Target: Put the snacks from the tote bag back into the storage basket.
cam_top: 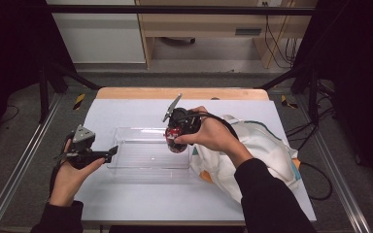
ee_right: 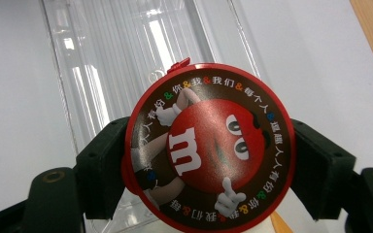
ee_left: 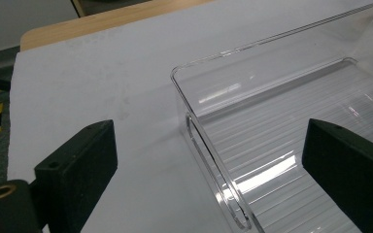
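Jaws: right gripper (ee_right: 209, 160) clamps red candy tub (ee_right: 209, 150) | left gripper (ee_left: 209, 170) spread beside clear bin (ee_left: 272, 111)

This looks like a lab or test room set up for recording. The table (cam_top: 141, 204), covered with a pale sheet, stands inside a frame of black metal struts (cam_top: 291, 77), with a dark bar (cam_top: 175, 9) across the top. Rails (cam_top: 19, 165) run along the grey floor on both sides. Cables (cam_top: 315, 187) trail over the floor at the right, and more hang under a plain wooden desk (cam_top: 199, 24) at the back. Yellow-black tape (cam_top: 79, 101) marks the floor.
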Tool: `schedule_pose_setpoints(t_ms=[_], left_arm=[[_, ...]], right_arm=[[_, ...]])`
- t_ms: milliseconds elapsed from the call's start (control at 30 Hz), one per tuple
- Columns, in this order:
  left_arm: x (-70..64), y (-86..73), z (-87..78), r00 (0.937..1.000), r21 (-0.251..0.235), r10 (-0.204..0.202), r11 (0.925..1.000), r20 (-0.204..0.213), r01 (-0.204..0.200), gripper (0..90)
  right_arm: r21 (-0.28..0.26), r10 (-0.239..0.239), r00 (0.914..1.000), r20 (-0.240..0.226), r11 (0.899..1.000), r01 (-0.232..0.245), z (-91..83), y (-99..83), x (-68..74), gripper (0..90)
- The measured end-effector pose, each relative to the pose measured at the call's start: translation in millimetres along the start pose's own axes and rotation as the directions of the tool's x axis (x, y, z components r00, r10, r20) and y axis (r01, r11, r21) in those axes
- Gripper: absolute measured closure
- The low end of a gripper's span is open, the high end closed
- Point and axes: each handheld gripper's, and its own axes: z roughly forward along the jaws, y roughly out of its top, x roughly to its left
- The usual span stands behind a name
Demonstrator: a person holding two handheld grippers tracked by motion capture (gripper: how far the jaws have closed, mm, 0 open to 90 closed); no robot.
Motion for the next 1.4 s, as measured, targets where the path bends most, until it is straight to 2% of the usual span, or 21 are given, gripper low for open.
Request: schedule_pose_setpoints(t_ms=[467, 1133, 1400], left_arm=[[0.0, -0.3, 0.2, 1.0000, 0.007, 0.002, 1.0000, 0.003, -0.002, 5.9], [-0.3, -0.9, 1.5, 1.0000, 0.009, 0.005, 0.9999, 0.001, -0.005, 5.9], [-1.1, -1.5, 2.9, 0.9999, 0.016, 0.010, 0.9998, 0.004, -0.010, 6.0]], right_arm=[[0.009, 0.021, 0.9998, -0.007, 1.000, -0.021, 8.9, -4.6, -1.2, 25.4], [-0.007, 0.033, 0.9993, -0.016, 0.999, -0.033, 20.2, -13.5, -3.0, 25.4], [-0.013, 0.055, 0.9983, -0.019, 0.998, -0.055, 24.4, -18.9, -5.0, 25.4]])
